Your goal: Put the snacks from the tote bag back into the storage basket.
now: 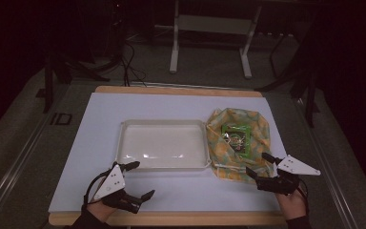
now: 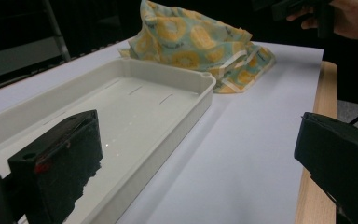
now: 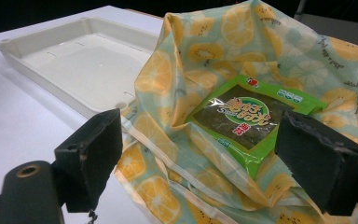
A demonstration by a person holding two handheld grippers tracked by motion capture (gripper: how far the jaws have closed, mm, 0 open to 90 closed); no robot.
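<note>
Right tool, jaws spread wide and empty, is hovering at the fruit-print cloth's near edge, the green packet lying just ahead.

A packet lies on a cloth just right of the tray on the table

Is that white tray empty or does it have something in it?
Empty. The white tray shows only its bare floor; the green packet lies beside it on the fruit-print cloth.
</note>
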